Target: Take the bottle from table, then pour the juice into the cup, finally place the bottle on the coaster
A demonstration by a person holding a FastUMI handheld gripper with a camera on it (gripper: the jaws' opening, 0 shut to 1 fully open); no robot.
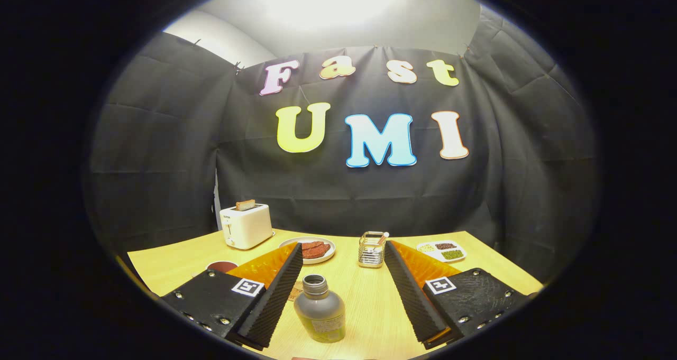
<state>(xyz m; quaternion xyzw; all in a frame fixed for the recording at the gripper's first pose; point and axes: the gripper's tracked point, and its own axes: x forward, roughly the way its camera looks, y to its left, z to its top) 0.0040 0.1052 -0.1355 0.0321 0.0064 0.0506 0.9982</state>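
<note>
A small bottle (320,310) with dark liquid and no cap stands upright on the yellow wooden table (365,302). It is between my two fingers, closer to the left one, and neither pad touches it. My gripper (344,246) is open wide. A cup (222,266) with a dark rim peeks out beyond the left finger, mostly hidden by it. A flat tan piece (295,291), perhaps the coaster, lies just behind the bottle against the left finger.
Beyond the fingers stand a white toaster (246,225) with a slice in it, a plate (312,250) of red pieces, a wire holder (372,250) and a white sectioned tray (441,250). The black cloth wall closes the table's far side.
</note>
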